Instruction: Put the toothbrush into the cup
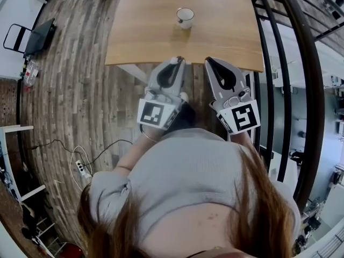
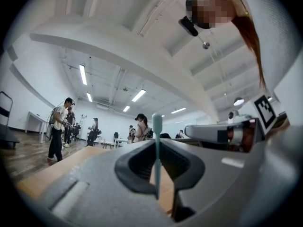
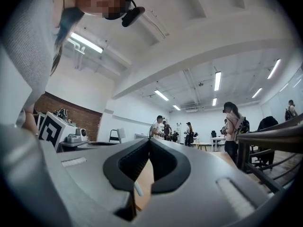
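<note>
So, the left gripper (image 1: 179, 59) is clamped shut on the toothbrush (image 2: 157, 141). It's a pale green one, and in the left gripper view it stands straight up between the jaws with its rounded end poking above them. The right gripper (image 1: 209, 60) has its jaws together at the tips. In its own view a little pale bit (image 3: 138, 189) shows low in the gap, and I honestly can't tell what it is. Both grippers sit side by side at the near edge of the wooden table (image 1: 140, 26). The white cup (image 1: 185, 17) stands upright further back on the table, well apart from both of them.
</note>
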`<state>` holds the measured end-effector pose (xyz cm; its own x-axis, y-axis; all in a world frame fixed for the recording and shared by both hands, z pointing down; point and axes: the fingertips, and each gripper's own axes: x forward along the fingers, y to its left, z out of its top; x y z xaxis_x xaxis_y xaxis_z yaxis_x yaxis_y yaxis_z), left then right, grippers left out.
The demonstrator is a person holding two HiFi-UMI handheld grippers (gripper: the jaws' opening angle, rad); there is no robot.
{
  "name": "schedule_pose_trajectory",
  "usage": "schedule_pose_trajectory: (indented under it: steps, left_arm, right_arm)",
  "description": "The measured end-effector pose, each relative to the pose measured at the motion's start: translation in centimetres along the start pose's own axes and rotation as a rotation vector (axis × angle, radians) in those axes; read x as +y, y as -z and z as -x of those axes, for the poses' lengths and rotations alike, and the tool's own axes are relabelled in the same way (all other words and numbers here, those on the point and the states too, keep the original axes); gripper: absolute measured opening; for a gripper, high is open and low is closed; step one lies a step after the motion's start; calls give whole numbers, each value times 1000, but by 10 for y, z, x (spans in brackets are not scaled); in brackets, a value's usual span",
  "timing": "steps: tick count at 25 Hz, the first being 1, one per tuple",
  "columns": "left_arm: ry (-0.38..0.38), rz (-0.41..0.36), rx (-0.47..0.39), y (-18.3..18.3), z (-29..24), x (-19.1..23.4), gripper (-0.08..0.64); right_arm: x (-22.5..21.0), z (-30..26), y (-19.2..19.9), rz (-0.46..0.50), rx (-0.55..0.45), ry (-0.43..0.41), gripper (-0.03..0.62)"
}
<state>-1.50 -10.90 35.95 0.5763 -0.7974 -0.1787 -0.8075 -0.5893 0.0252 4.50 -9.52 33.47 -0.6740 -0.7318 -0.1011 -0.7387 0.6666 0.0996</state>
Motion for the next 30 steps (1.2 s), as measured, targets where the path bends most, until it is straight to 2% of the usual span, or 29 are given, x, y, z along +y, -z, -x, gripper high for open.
schedule_pose_trajectory:
  steps: [9,16,21,30]
  left_arm:
    - [36,28,24,14,-82,69,25]
    - [57,34,25,25,-122,113,25]
    - [64,62,22,33,-143,126,25]
    - [36,73,34,39,-152,136,25]
  right_arm:
    - [-74,-76,11,-12,0,73,3]
    - [-104,-125,22,-18,3,99,3]
    - [-122,-143,29,-30,16,115,3]
    - [-129,-156,37,-35,28,84,3]
